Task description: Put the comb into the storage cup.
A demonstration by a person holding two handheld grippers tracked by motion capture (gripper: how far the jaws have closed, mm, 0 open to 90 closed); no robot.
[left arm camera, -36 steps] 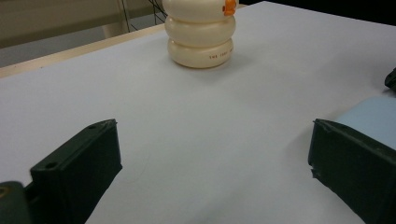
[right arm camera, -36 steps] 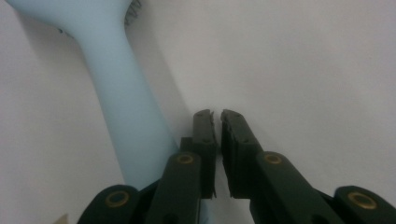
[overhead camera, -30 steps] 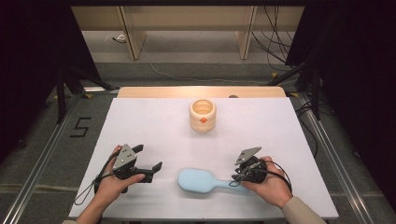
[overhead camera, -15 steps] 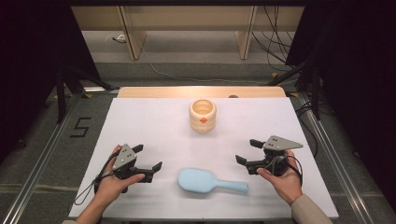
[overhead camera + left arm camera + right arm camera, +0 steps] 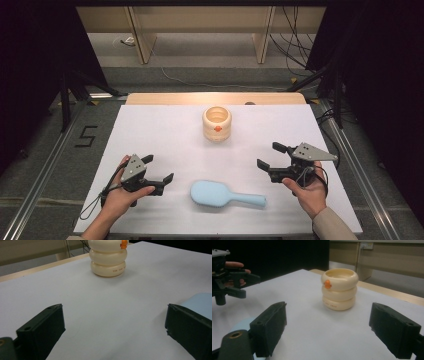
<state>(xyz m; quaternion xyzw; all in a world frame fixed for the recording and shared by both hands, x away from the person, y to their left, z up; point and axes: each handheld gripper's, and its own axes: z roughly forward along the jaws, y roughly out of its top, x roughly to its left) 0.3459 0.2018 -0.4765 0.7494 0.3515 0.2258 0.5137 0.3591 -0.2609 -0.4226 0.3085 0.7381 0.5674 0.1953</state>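
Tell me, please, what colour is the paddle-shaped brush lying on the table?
Light blue; the brush shows best in the high view.

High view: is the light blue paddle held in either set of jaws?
No, the light blue paddle lies flat on the white table, apart from the left gripper and right gripper.

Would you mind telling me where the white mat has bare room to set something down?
The mat is bare left and right of the cream ringed cup and between cup and blue paddle. The near edge is crowded: left gripper, paddle, right gripper.
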